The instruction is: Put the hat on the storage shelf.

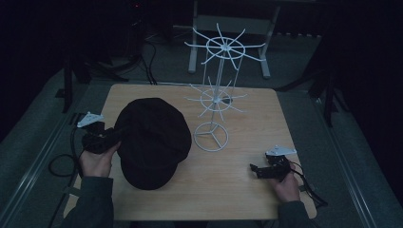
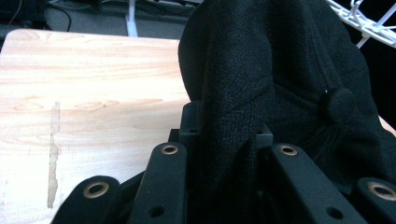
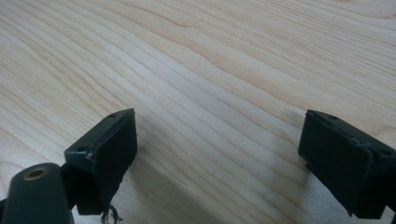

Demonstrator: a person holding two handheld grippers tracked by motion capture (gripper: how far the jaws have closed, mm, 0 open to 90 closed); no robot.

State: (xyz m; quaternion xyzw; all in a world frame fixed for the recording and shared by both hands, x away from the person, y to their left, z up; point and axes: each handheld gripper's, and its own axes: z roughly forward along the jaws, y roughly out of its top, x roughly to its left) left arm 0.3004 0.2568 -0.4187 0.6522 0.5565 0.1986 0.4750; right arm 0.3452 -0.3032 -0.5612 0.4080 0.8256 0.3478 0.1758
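Note:
A black cloth cap (image 1: pixel 152 140) lies on the left half of the wooden table (image 1: pixel 237 190), raised a little at its left edge. My left gripper (image 1: pixel 113 136) is shut on that edge. In the left gripper view the cap (image 2: pixel 280 70) fabric is pinched between the two jaws, with my left gripper (image 2: pixel 229 135) closed around a fold; the cap's top button (image 2: pixel 340 103) shows to the right. A white wire display rack (image 1: pixel 217 95) with two tiers of hooks stands behind the cap, right of centre. My right gripper (image 1: pixel 253 169) rests near the front right, open; the right gripper (image 3: pixel 219 140) holds nothing above bare wood.
Black cables (image 1: pixel 62 164) trail off the table's left side. A grey frame of another stand (image 1: pixel 228 28) is on the floor beyond the table. Bare wood (image 3: pixel 210 70) lies between the cap and the right gripper.

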